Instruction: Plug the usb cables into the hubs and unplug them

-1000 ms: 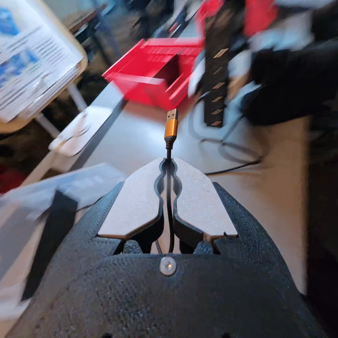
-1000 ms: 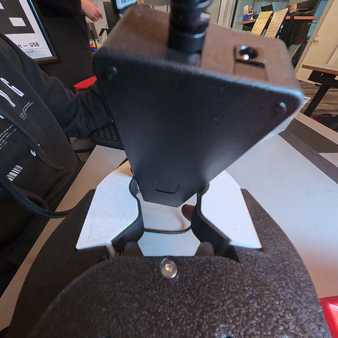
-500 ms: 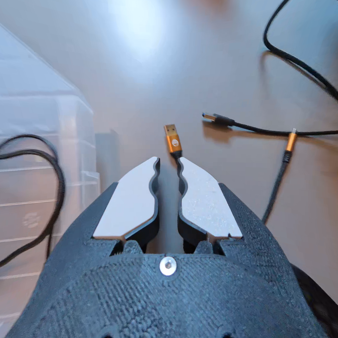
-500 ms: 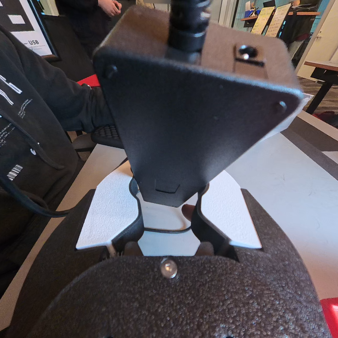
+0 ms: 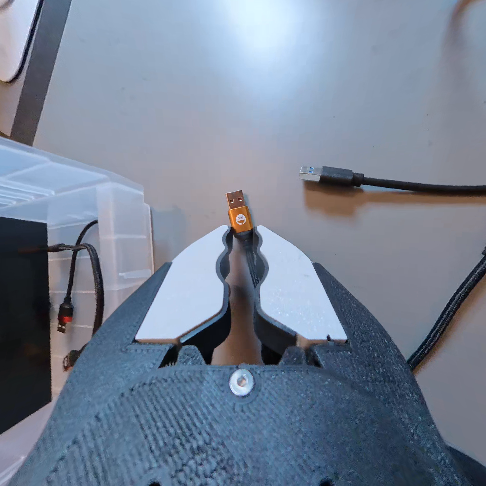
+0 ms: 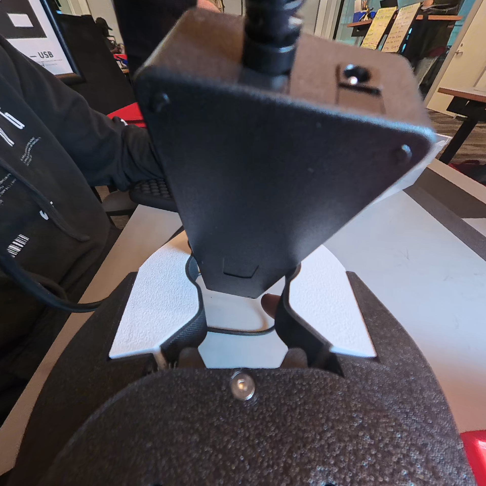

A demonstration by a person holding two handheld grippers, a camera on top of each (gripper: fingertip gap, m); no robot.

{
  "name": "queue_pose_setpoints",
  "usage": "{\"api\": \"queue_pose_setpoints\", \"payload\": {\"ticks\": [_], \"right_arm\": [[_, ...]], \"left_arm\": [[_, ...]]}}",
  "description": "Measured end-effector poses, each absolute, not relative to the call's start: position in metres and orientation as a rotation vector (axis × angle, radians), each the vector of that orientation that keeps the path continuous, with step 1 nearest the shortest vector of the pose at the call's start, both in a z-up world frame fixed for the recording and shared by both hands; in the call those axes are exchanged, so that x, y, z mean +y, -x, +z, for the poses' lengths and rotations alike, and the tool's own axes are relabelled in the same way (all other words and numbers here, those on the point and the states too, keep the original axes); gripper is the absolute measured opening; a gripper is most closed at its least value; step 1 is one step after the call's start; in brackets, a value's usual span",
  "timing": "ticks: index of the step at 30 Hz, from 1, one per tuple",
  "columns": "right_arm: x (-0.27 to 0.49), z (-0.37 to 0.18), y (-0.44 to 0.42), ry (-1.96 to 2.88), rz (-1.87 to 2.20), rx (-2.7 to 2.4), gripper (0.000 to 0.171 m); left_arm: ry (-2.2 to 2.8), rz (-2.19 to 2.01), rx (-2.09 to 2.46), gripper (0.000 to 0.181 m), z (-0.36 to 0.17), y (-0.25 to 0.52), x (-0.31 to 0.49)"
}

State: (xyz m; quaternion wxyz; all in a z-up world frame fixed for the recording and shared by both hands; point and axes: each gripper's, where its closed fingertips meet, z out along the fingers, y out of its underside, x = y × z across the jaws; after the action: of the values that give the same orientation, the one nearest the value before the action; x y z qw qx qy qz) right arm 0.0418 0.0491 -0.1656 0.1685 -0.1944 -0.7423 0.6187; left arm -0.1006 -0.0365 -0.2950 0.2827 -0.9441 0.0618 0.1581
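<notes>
In the left wrist view an orange-sleeved USB plug (image 5: 238,215) lies on the grey table (image 5: 236,105) between the tips of my left gripper (image 5: 242,231). The gripper is open, and the plug's braided cable runs back along the right finger. A black USB plug (image 5: 326,175) lies to the right, pointing left. In the right wrist view my right gripper (image 6: 242,276) is shut on the lower end of a black box-shaped hub (image 6: 263,171). It holds the hub upright above the table, with a thick black cable (image 6: 268,39) at the top. The hub's ports are hidden.
A clear plastic box (image 5: 79,200) stands at the left, with a red-and-black USB plug (image 5: 65,313) hanging beside a black block (image 5: 21,315). A black braided cable (image 5: 452,302) runs along the right. A person in a black hoodie (image 6: 39,184) sits left of the hub. A red bin (image 6: 476,447) is at the lower right. Some 20 centimetres of space lies between my two pairs of fingers. My left gripper is the nearer one to the black block (image 5: 21,315): about 25 centimetres, against 45 centimetres.
My left gripper swung down to the table, opened and let go of the orange plug's cable; the plug now lies between the tips. The right gripper and hub have barely moved.
</notes>
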Motion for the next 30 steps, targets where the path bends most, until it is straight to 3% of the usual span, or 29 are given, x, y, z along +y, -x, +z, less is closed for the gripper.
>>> {"api": "queue_pose_setpoints", "payload": {"ticks": [3,8,20,30], "right_arm": [[0.047,-0.165,-0.044,0.532,1.749,-2.120,0.064],[0.043,-0.164,-0.050,0.489,1.766,-2.139,0.064],[0.027,-0.178,-0.054,0.451,1.720,-2.237,0.064],[0.021,-0.196,-0.054,0.438,1.564,-2.339,0.064]], "left_arm": [[2.426,0.163,0.191,0.014,-0.285,0.080,-0.032],[1.998,-0.423,0.235,0.014,-0.206,0.024,-0.037],[2.052,-0.435,0.443,0.014,-0.165,-0.035,-0.016],[2.450,-0.429,0.732,0.014,-0.178,-0.064,0.010]]}}
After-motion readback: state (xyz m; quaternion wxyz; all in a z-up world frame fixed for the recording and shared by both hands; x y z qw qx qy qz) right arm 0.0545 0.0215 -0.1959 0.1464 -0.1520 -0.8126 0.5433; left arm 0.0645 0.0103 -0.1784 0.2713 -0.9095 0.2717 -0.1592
